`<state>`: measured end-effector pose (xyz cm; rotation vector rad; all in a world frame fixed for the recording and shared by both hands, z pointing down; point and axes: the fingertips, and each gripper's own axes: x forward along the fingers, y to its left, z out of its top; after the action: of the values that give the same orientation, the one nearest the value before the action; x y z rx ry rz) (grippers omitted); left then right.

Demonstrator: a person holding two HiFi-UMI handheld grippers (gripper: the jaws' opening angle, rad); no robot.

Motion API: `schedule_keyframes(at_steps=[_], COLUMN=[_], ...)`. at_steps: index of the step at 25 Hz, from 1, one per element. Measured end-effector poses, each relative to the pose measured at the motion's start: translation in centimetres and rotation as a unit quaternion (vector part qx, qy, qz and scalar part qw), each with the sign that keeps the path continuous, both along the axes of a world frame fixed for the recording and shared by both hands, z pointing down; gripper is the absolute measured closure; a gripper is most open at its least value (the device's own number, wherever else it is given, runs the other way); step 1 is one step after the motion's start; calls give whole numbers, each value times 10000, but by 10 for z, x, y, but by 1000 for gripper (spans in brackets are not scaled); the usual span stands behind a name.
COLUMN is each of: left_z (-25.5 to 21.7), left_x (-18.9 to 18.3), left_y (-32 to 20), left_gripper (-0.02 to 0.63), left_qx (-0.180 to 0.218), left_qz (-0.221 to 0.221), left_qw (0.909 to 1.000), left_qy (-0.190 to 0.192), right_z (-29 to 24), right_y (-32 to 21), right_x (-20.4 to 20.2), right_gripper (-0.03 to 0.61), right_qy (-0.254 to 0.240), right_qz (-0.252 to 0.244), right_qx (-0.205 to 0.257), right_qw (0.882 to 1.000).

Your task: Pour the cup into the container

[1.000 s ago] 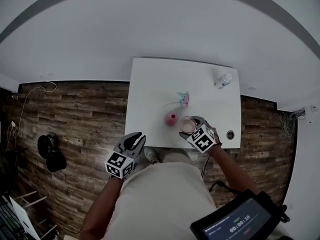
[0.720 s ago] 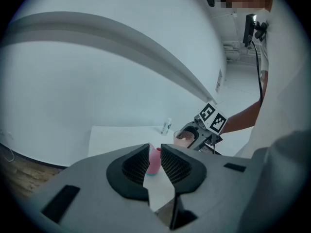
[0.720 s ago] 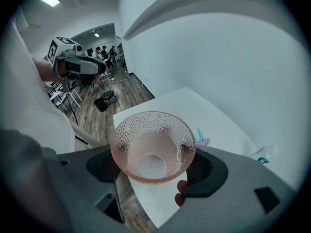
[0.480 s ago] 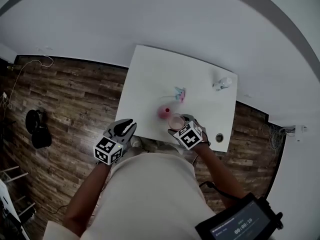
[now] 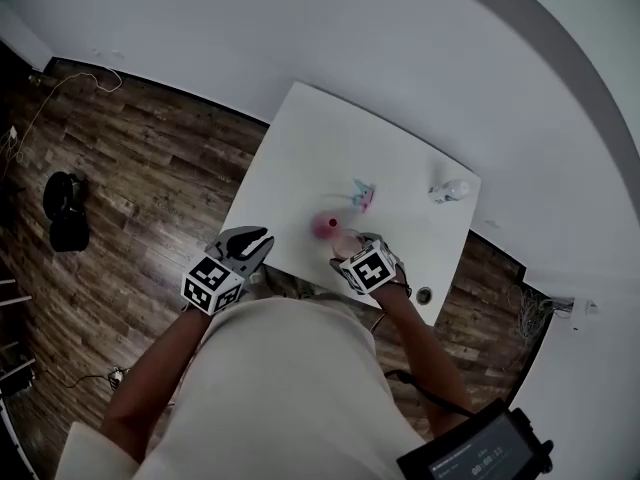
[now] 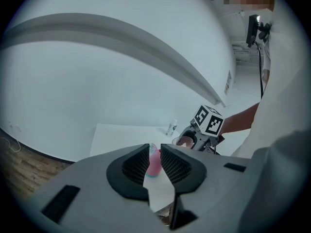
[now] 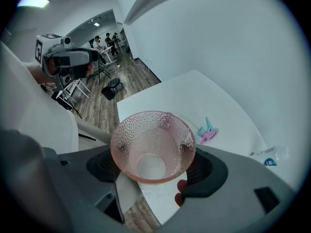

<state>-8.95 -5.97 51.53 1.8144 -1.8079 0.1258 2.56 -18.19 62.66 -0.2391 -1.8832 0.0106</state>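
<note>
Above the table, right claw clamped on pink cup, left claw narrowly parted, empty.

white table stands against a plain white wall on a dark wood-plank floor. a black object, kind unclear, lies on the floor well apart from the table. right gripper view: ceiling light lit over a long room.
</note>
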Motion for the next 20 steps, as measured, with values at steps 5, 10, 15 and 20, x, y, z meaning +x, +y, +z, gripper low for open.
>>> schedule_keyframes(at_steps=[5,10,15,20], left_z=[-2,-1,0,2], left_x=[-2,-3,-3,-3], left_y=[-4,-8,-10,-11], left_gripper=[549,549,549,549], left_qx=[2,-17,-22,-53], left_qz=[-86,-130,-150,-190], left_qw=[10000,9999,9999,9998], left_qy=[14,3,-29,-51], right_z=[8,7,9,12], right_y=[-3,-7,-7,-9], right_x=[-3,-6,-3,-3], right_gripper=[204,204,204,204], right_qy=[158,355,498,604], right_qz=[-86,-230,-367,-461], right_qx=[-87,-65,-109,-139], right_qw=[9998,9991,9980,9970])
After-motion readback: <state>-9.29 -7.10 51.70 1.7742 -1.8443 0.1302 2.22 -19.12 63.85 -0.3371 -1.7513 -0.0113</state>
